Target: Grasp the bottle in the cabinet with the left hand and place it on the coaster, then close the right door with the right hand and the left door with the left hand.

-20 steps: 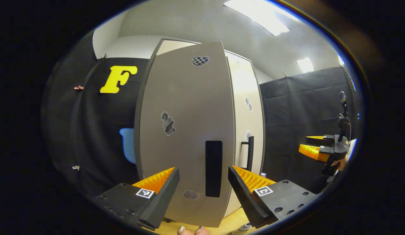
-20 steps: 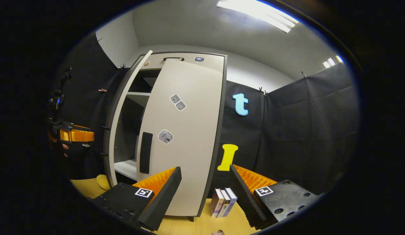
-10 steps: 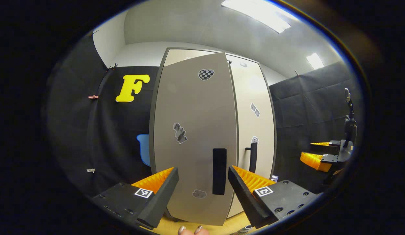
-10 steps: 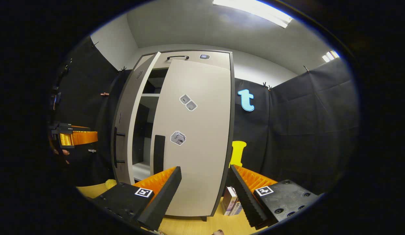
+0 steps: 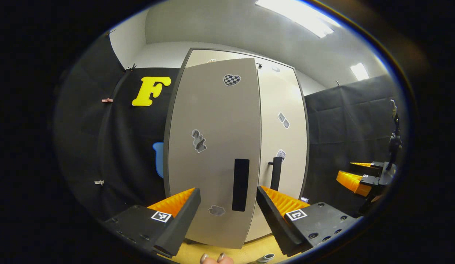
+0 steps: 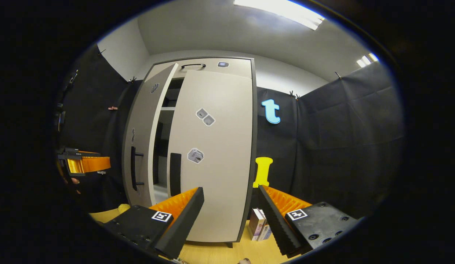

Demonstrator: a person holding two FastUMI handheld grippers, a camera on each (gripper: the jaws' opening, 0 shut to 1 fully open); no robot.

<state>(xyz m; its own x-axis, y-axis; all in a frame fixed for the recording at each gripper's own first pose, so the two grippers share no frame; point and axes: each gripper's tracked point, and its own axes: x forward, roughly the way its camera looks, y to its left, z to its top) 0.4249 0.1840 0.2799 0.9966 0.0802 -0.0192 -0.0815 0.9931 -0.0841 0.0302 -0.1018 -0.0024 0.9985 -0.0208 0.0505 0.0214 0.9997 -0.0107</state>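
Left gripper (image 5: 227, 205): jaws wide apart, nothing held. Straight ahead of it stands the left door (image 5: 213, 146), face-on, its dark handle (image 5: 240, 184) upright between the fingers and above them; I cannot tell contact.

The cabinet (image 6: 216, 66) is the landmark. In the right gripper view the left door hangs ajar off the cabinet's left side, a tall dark slot (image 6: 159, 146) between it and the right door (image 6: 216, 154), which looks about flush with the cabinet frame.

Right gripper (image 6: 231, 207): also spread, empty, facing the right door.

Bottle: a cap-like bit (image 5: 266, 257) shows on the tabletop (image 5: 257, 249) in front of the cabinet; coaster not made out.

Judgement: the left gripper is nearer the left door; a push forward into the panel, toward the cabinet, should swing it shut.
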